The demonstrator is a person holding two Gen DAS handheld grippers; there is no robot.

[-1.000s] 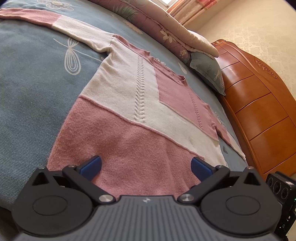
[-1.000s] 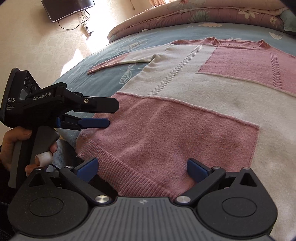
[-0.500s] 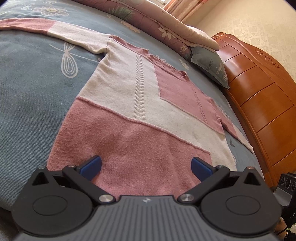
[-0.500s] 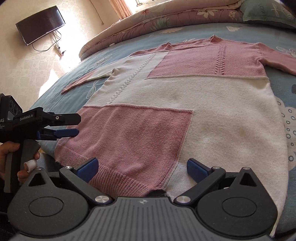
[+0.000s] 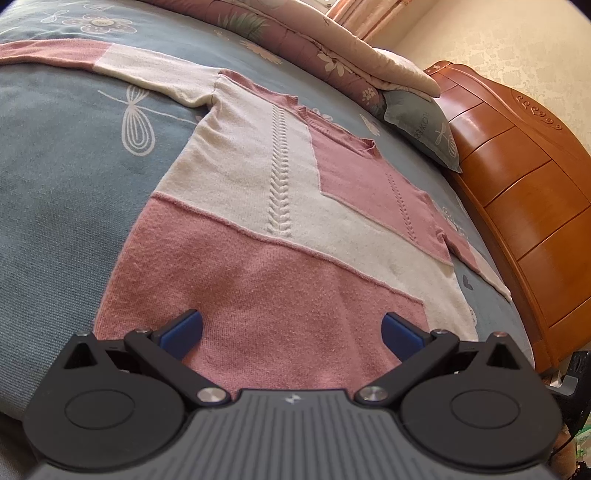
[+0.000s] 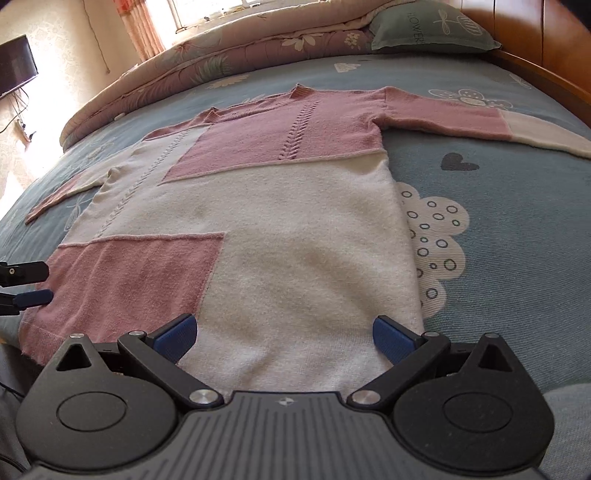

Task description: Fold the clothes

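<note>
A pink and cream patchwork sweater (image 5: pixel 280 206) lies flat and spread out on the bed (image 5: pixel 55 177), front up, its body running from the lower middle of the left wrist frame toward the upper middle, one sleeve stretched to the upper left and the other trailing to the right near the wooden headboard (image 5: pixel 524 192). In the right wrist frame the same sweater (image 6: pixel 266 229) fills the centre, its neckline toward the top and one sleeve reaching to the upper right edge. The left gripper (image 5: pixel 291 330) hangs over the pink hem panel at the bottom centre of its own frame, blue pads spread wide with nothing between them; its fingertips also show at the left edge of the right wrist frame, just beside the hem corner. The right gripper (image 6: pixel 283 334) sits above the cream hem area, low in its frame, likewise spread wide and empty. A rolled floral quilt (image 6: pixel 229 62) and a grey-green pillow (image 6: pixel 428 27) lie along the top of the frame beyond the sweater.
</note>
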